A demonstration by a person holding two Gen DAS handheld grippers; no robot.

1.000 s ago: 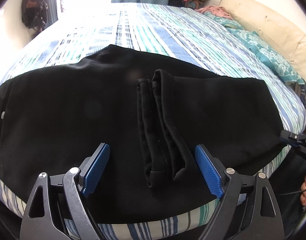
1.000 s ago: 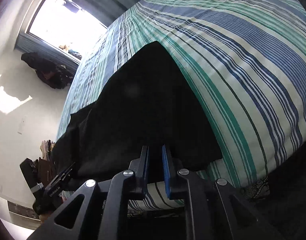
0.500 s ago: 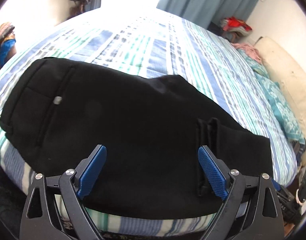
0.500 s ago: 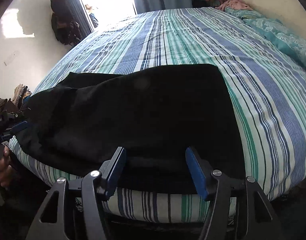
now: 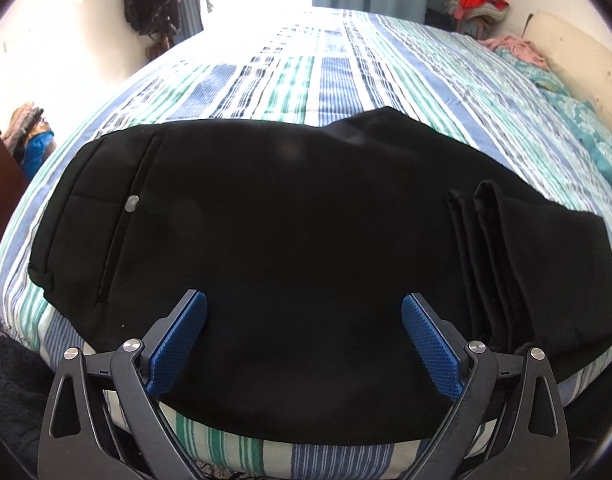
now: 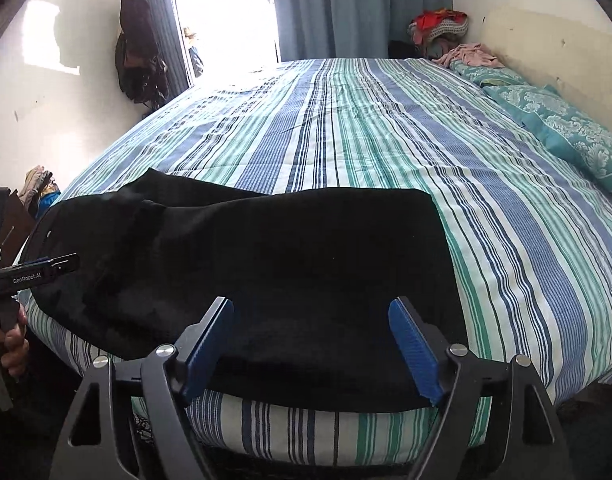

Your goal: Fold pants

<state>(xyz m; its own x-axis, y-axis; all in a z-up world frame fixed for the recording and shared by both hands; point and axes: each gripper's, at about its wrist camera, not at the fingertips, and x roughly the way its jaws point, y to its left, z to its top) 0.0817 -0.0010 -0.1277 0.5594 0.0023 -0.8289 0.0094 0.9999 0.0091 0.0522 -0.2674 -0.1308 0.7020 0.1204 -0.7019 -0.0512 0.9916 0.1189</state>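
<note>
Black pants (image 5: 298, 232) lie folded flat along the near edge of the striped bed (image 5: 346, 72). The waistband with a small grey button (image 5: 132, 202) is at the left; the folded leg cuffs (image 5: 490, 256) lie on top at the right. My left gripper (image 5: 304, 340) is open and empty, just above the pants' near edge. In the right wrist view the pants (image 6: 290, 264) fill the near part of the bed. My right gripper (image 6: 311, 344) is open and empty over their right end. The left gripper (image 6: 46, 270) shows at that view's left edge.
Teal patterned pillows (image 6: 562, 128) lie along the cream headboard (image 6: 546, 44) at the right. A pile of clothes (image 6: 440, 26) sits at the far corner. Dark bags (image 6: 136, 64) hang on the left wall beside a bright doorway. The bed's front edge (image 6: 326, 424) drops off just below the grippers.
My right gripper has opened and let go of the pants, then pulled back. My left gripper has swung left toward the waistband end, so the cuffs now sit at its right.
</note>
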